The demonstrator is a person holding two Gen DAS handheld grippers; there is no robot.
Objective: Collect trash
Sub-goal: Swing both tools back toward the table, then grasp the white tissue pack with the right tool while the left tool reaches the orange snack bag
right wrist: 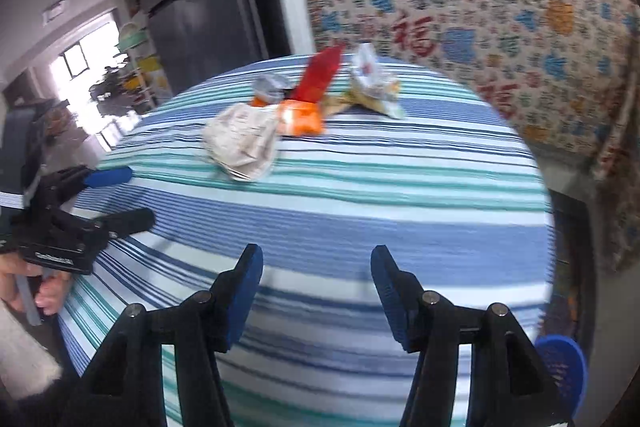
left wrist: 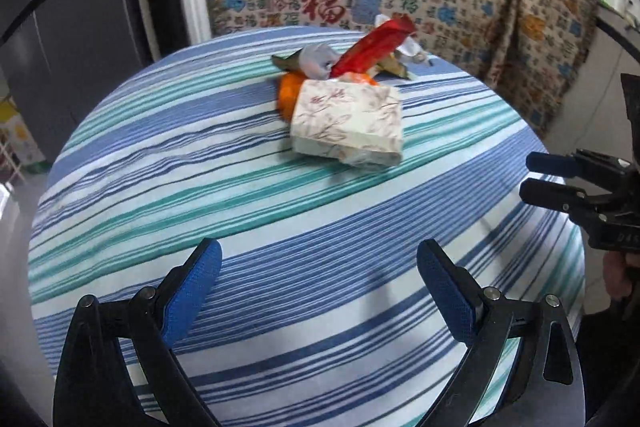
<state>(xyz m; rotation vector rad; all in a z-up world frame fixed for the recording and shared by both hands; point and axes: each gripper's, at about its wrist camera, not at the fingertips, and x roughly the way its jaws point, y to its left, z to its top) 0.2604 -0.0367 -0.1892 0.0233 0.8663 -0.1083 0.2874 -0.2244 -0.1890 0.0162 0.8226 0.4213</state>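
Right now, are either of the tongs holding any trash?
No. Left tongs and right tongs are both open and empty, short of the trash.

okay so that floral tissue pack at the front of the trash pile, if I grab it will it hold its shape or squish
The floral tissue pack will probably squish: its wrapper looks crumpled and sagging in the right wrist view, so it seems partly used. It is likely light for its size. Its plastic-looking wrap may be a bit slippery, and pushing it would nudge the orange wrapper touching it.
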